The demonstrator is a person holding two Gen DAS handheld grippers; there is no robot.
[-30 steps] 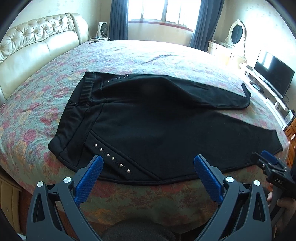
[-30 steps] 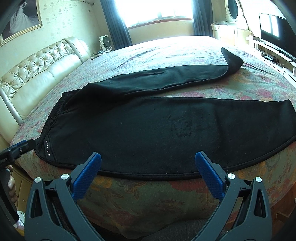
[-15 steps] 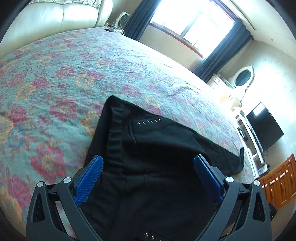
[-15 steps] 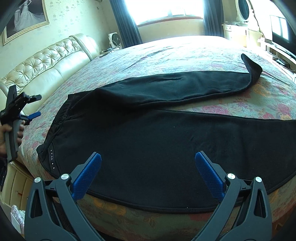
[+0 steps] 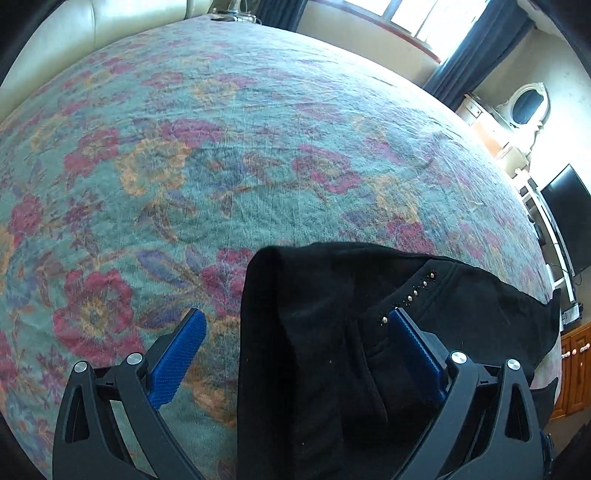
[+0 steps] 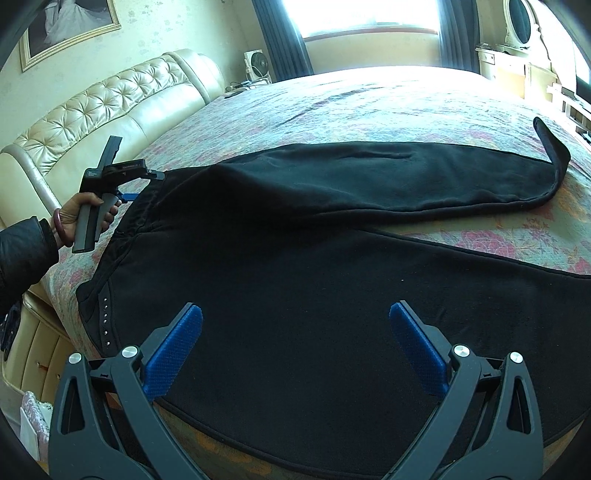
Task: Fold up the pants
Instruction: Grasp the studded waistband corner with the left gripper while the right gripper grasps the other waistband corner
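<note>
Whereas a second ago it hung back off the near edge of the bed, the left gripper [image 5: 295,350] now sits low over the waistband of the black pants [image 5: 461,314], its blue pads spread apart with the waist corner lying between them (not yet pinched). That suggests a grasp at the waist is about to start the fold. Floral bedspread [image 5: 221,166] fills this view from 9 to 1 o'clock; a television [image 5: 565,218] stands at 3.

In the right wrist view the right gripper [image 6: 295,350] has crept forward over the near leg, jaws wide and holding nothing. The pants lie spread flat, the far leg reaching to 2 o'clock with its cuff curled up. A cream tufted headboard [image 6: 110,107] sits at 10, the window [image 6: 369,18] at 12.
</note>
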